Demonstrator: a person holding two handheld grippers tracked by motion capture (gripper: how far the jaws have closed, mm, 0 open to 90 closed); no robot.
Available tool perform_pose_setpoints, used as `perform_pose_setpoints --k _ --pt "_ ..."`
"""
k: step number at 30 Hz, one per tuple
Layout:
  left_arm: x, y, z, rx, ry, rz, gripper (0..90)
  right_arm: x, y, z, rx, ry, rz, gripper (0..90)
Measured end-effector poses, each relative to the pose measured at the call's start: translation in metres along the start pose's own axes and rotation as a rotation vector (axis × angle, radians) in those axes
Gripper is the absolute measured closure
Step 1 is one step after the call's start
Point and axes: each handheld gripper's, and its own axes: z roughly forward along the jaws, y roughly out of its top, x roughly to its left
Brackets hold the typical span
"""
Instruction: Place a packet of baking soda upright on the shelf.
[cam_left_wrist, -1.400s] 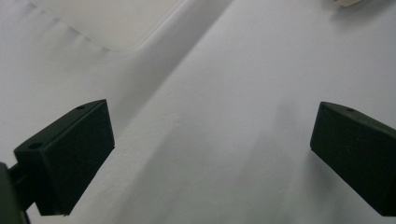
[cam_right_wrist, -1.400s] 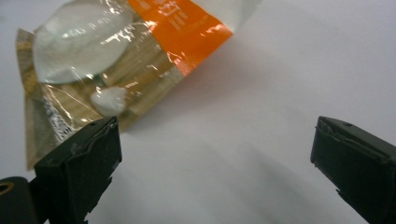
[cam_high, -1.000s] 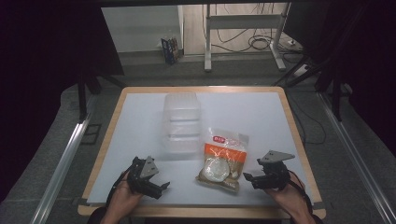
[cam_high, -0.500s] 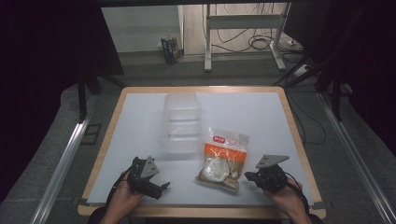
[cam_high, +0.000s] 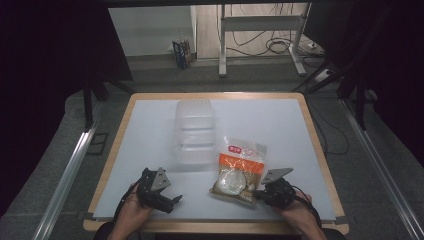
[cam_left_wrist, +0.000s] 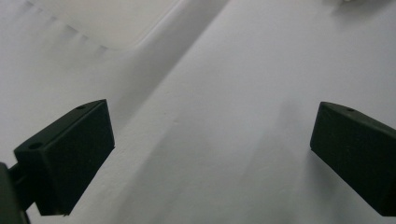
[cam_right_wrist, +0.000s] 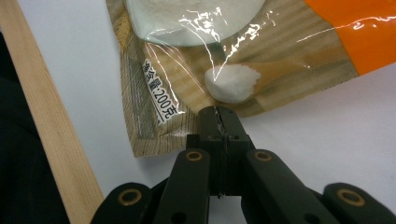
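White table (cam_high: 150, 145) carries the snack bag (cam_high: 239, 170) at lower centre of the frame. My right claw (cam_right_wrist: 219, 116) has just closed, pinching the bag's edge. My left claw (cam_left_wrist: 210, 154) stands wide open, holding nothing.

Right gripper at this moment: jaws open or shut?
Shut. The right gripper has its jaws pressed together on the edge of the snack bag.
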Motion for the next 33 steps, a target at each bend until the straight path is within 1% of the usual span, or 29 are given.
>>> perform_pose_setpoints --k 2,4,6,10,15,18,21,24,27,30,32,33 --pt "-0.001 0.0 0.001 -0.003 0.0 -0.003 0.0 0.0 0.0 0.0 0.001 0.005 0.003 88.9" --pt "-0.001 0.001 0.001 0.003 0.002 0.005 0.0 0.001 0.0 0.001 0.001 0.012 0.004 88.9" --pt "-0.001 0.0 0.001 0.004 0.002 0.002 0.0 0.001 0.001 0.001 0.003 0.028 0.003 88.9" --pt "-0.001 0.0 0.001 0.001 0.004 -0.003 0.0 0.005 0.003 0.004 0.004 0.042 -0.009 88.9" --pt "-0.001 0.001 0.002 0.002 0.004 -0.002 0.0 0.01 0.006 0.008 0.007 0.075 -0.024 88.9" --pt "-0.001 0.001 0.002 0.002 0.004 0.003 0.0 0.016 0.01 0.012 0.004 0.095 -0.04 88.9" --pt "-0.001 0.001 0.002 0.001 0.004 0.002 0.0 0.023 0.015 0.017 0.005 0.104 -0.056 88.9" --pt "-0.001 0.001 0.002 0.004 0.005 0.008 0.0 0.032 0.02 0.023 0.002 0.12 -0.075 88.9" --pt "-0.001 0.001 0.001 0.002 0.006 0.01 0.0 0.042 0.026 0.029 0.0 0.124 -0.094 88.9" --pt "-0.001 0.001 0.0 -0.008 0.007 0.004 0.0 0.05 0.03 0.035 0.003 0.156 -0.114 88.8" --pt "-0.001 0.001 0.0 -0.007 0.008 0.006 0.0 0.052 0.031 0.035 0.005 0.15 -0.127 88.8" --pt "-0.001 0.001 0.0 -0.008 0.008 0.005 0.0 0.052 0.031 0.034 0.006 0.148 -0.126 88.8"
